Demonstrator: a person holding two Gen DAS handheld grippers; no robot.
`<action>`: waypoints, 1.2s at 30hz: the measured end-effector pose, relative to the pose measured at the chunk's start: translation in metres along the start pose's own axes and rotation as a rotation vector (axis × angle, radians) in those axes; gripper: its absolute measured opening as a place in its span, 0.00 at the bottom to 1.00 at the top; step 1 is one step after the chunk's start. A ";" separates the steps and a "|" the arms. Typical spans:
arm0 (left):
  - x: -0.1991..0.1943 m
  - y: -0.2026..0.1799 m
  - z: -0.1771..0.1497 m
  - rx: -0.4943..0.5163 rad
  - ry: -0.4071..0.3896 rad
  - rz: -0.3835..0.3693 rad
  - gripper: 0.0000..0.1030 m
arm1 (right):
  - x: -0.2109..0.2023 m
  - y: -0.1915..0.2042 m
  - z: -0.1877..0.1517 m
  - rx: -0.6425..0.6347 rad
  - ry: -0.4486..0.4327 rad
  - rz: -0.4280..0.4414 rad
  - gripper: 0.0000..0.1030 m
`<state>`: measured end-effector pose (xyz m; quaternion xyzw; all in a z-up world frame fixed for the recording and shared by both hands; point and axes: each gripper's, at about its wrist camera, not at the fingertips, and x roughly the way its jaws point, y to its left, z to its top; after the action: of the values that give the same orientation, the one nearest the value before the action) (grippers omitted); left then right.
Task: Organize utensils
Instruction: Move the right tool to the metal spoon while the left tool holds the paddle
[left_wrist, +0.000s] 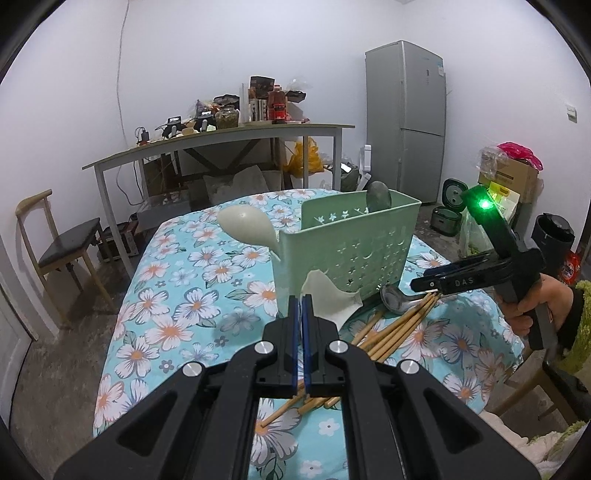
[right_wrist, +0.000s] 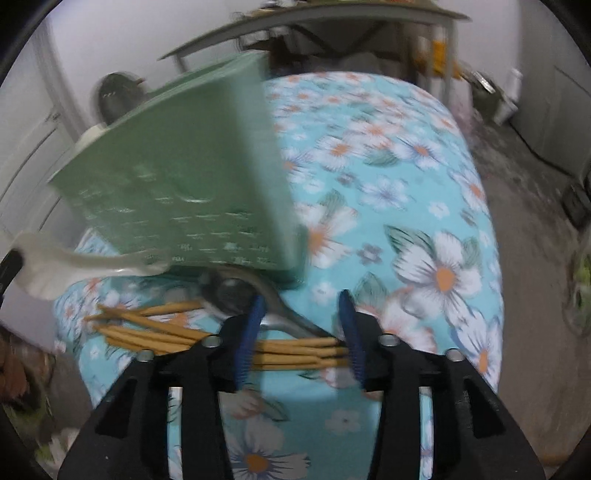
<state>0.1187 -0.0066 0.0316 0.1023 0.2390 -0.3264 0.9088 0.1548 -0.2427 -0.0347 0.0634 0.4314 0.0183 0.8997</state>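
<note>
So we've got one dark spoon (left_wrist: 378, 195) in the green caddy (left_wrist: 347, 240); left gripper (left_wrist: 300, 306) pinches the white spoon (left_wrist: 328, 299), right gripper (right_wrist: 303, 314) fingers spread over chopsticks (right_wrist: 295, 350) and ladle (right_wrist: 236, 291).

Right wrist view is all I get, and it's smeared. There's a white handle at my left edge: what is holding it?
Observer: The left gripper, shut on the flared end of that white utensil.
Operator: The green basket looks tipped over to me. Is it?
Observer: No. From the left wrist view, the green basket stands upright on the flowered cloth.
Operator: Any light showing on my gripper?
Observer: Yes, a green light glows on top of the right gripper.
</note>
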 end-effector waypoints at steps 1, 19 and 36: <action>0.000 0.000 0.000 -0.003 0.000 0.000 0.01 | -0.001 0.008 0.000 -0.042 -0.005 0.013 0.49; 0.002 0.008 -0.004 -0.028 0.023 0.031 0.02 | 0.027 0.067 -0.014 -0.139 -0.076 -0.130 0.59; 0.007 0.010 -0.006 -0.029 0.031 0.029 0.02 | 0.045 0.025 0.006 -0.036 -0.070 -0.121 0.50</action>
<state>0.1276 -0.0006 0.0232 0.0975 0.2565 -0.3080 0.9109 0.1887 -0.2145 -0.0626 0.0214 0.4024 -0.0306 0.9147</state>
